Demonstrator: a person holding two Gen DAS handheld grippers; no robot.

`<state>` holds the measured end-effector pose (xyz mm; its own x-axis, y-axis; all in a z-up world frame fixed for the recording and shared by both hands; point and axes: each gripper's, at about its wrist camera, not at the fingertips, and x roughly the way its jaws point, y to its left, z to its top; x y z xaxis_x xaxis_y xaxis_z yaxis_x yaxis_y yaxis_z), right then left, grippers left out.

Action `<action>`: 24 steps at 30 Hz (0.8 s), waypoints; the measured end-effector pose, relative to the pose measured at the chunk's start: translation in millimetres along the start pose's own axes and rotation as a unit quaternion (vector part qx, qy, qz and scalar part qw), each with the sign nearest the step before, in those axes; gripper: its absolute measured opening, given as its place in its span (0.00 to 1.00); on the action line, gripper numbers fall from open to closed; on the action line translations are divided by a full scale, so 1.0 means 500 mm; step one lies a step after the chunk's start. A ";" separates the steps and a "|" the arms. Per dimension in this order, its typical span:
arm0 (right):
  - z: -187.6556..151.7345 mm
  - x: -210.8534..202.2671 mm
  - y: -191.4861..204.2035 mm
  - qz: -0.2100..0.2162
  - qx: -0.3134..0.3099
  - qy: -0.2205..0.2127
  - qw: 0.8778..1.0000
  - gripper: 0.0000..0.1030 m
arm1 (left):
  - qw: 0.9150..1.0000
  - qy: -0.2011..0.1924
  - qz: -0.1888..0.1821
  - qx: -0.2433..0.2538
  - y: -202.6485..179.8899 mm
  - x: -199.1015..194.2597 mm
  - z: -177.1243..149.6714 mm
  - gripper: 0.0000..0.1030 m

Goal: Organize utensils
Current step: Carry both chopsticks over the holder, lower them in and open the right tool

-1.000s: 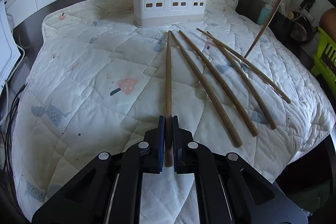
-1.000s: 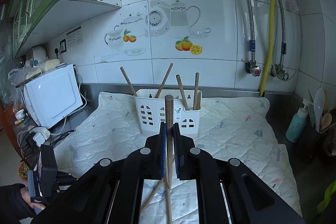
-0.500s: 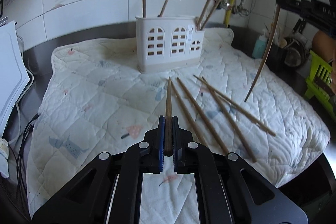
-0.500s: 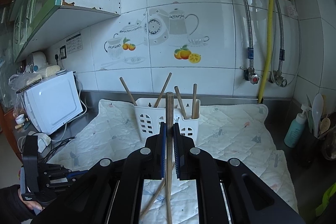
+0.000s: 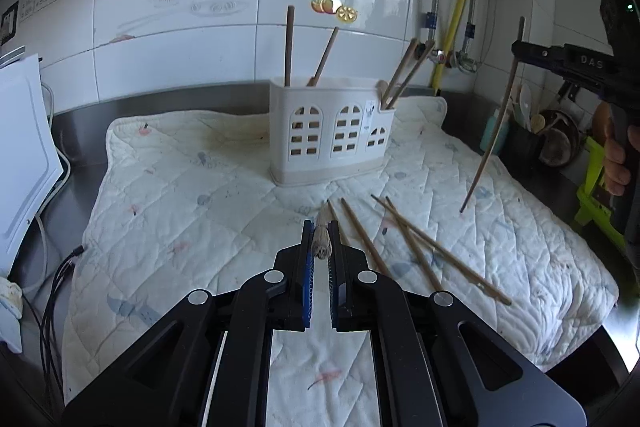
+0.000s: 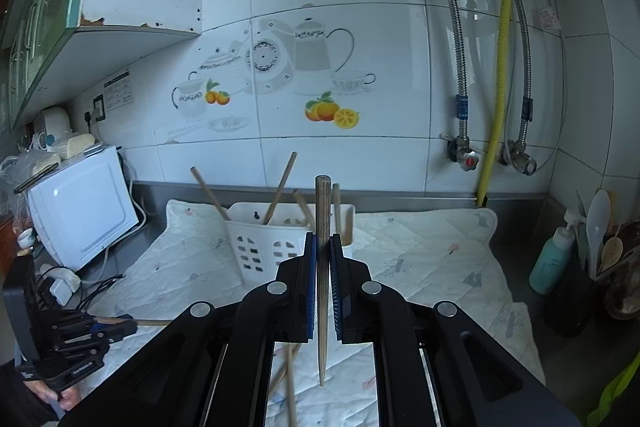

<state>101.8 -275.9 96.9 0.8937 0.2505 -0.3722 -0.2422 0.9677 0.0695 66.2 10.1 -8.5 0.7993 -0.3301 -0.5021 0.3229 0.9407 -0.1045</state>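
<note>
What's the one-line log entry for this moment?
left gripper: shut on chopstick | right gripper: shut on upright chopstick | holder: four chopsticks inside | quilt: four loose

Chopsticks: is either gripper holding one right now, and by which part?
Both. The left gripper pinches a chopstick at its thick butt end; the right gripper clamps another chopstick below its thick top, upright, tip down.
</note>
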 end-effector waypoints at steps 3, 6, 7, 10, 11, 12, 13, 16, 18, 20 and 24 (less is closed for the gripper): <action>0.017 0.013 -0.013 -0.006 0.001 -0.002 1.000 0.07 | 1.000 -0.008 -0.002 0.000 0.000 0.001 0.023 0.04; 0.036 0.030 -0.024 -0.007 0.003 -0.001 1.000 0.07 | 1.000 -0.018 -0.002 0.008 -0.006 0.002 0.048 0.04; 0.043 0.034 -0.026 -0.007 0.003 -0.002 1.000 0.07 | 1.000 -0.021 -0.002 0.011 -0.009 0.001 0.055 0.04; 0.068 0.050 -0.034 -0.010 0.004 -0.008 1.000 0.07 | 0.999 -0.032 0.000 0.024 -0.019 0.002 0.079 0.04; 0.078 0.056 -0.038 -0.006 0.008 -0.010 1.000 0.07 | 0.999 -0.036 -0.001 0.026 -0.022 0.002 0.088 0.04; 0.086 0.061 -0.042 -0.004 0.013 -0.012 1.000 0.07 | 0.999 -0.040 -0.001 0.029 -0.024 0.003 0.099 0.04; 0.097 0.068 -0.045 -0.002 0.018 -0.015 1.000 0.07 | 0.999 -0.044 0.000 0.032 -0.027 0.004 0.110 0.04; 0.130 0.084 -0.055 -0.006 0.024 -0.029 0.999 0.07 | 0.998 -0.055 -0.004 0.036 -0.032 0.007 0.141 0.04; 0.156 0.099 -0.064 -0.008 0.030 -0.038 0.999 0.07 | 0.997 -0.063 -0.007 0.039 -0.035 0.009 0.163 0.04; 0.177 0.115 -0.071 -0.012 0.034 -0.043 0.998 0.06 | 0.996 -0.076 -0.009 0.043 -0.040 0.008 0.191 0.04; 0.208 0.148 -0.078 -0.017 0.030 -0.052 0.998 0.07 | 0.993 -0.112 -0.012 0.043 -0.049 0.001 0.254 0.04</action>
<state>216.5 -292.1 162.9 0.9362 0.2155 -0.2776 -0.1901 0.9749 0.1157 123.1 -23.2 103.1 0.8804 -0.3700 -0.2967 0.3774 0.9254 -0.0345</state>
